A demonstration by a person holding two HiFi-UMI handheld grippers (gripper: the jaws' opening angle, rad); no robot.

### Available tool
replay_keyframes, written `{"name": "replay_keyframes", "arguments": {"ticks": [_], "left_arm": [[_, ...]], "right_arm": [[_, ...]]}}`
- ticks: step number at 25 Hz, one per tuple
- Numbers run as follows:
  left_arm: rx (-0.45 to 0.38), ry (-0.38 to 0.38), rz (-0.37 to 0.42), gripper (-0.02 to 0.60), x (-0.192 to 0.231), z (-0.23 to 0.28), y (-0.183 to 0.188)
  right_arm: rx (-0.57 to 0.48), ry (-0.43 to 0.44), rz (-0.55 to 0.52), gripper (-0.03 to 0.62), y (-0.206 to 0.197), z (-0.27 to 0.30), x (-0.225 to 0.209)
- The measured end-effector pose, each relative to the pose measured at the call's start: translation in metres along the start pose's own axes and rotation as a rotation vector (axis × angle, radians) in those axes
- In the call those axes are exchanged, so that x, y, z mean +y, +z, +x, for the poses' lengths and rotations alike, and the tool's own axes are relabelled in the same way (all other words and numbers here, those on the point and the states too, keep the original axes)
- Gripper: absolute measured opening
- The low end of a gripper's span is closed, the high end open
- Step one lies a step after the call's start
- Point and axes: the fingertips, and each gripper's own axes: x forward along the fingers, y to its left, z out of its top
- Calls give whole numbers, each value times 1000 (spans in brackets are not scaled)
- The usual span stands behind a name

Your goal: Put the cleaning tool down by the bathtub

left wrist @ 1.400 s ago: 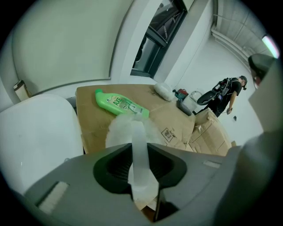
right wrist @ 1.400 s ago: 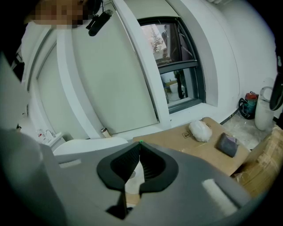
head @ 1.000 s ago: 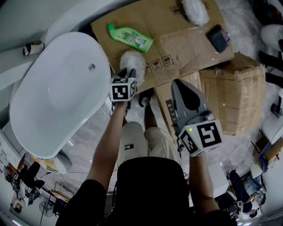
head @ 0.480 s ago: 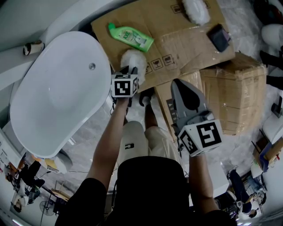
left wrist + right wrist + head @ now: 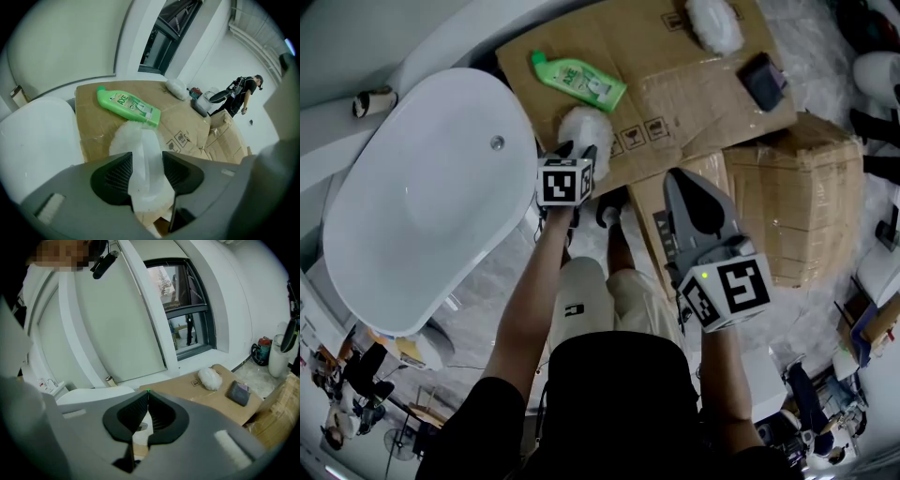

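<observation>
Okay, head view: my left arm reaches forward and steeply down, with the left gripper (image 5: pixel 575 150) at the white fluffy cleaning tool (image 5: pixel 583 127). The tool's head lies on the cardboard (image 5: pixel 675 84), just beside the bathtub (image 5: pixel 412 234). My right arm is bent, and the right gripper (image 5: pixel 677 180) is nearer my body, apart from the tool.

Left gripper view: the jaws have just been opening and stand spread. The tool's pale handle is between them, pads not pressing it.

Right gripper view: jaws pressed together, empty.
</observation>
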Motion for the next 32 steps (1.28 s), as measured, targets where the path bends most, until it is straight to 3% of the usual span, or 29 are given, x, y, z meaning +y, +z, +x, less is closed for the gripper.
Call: {"name": "replay_keyframes", "arguments": {"ticks": [15,32], "left_arm": [[-20,-43,86,216,-13,-35,14],[-25,-72,175,193,-1,-119,-2]], "right_arm": [[-74,-59,12,9,17,-29,23],[-148,-132,38,9,15,-70,91]]}}
